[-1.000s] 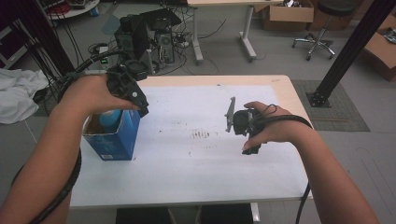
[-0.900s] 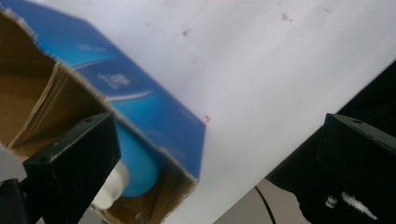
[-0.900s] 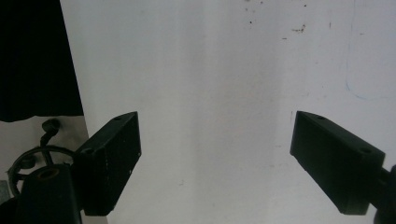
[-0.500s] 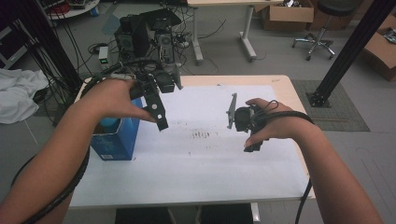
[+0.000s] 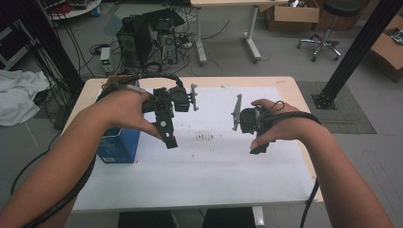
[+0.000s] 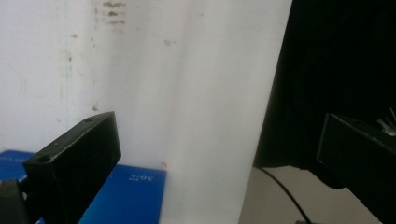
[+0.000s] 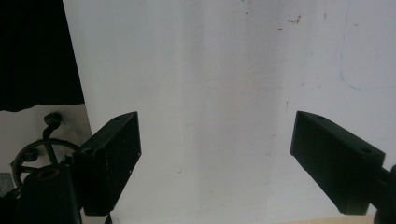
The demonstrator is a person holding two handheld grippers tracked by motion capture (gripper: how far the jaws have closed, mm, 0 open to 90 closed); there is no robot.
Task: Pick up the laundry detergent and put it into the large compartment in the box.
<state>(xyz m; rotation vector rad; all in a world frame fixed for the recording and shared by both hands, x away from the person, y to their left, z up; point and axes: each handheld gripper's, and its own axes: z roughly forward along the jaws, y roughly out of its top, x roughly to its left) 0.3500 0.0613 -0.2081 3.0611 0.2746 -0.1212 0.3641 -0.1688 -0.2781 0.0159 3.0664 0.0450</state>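
The left claw (image 5: pixel 167 129) is held up in the air above the white sheet (image 5: pixel 214 161) that covers the worktop (image 5: pixel 290 88). Its two black jaws are spread wide and there is nothing between them. The blue box (image 5: pixel 119 145) stands on the worktop just beside this claw, near the left edge, under the person's left arm. In the left gripper view the blue box (image 6: pixel 126 196) peeks out at the bottom, behind the jaw on the left side of the picture, and does not touch it. The right claw (image 5: pixel 256 142) is held over the right side of the white sheet, well apart from the box. In the right gripper view its jaws are spread wide too, with just the white sheet (image 7: pixel 210 93) between them. Small dark marks (image 5: pixel 204 137) dot the sheet between the two claws.
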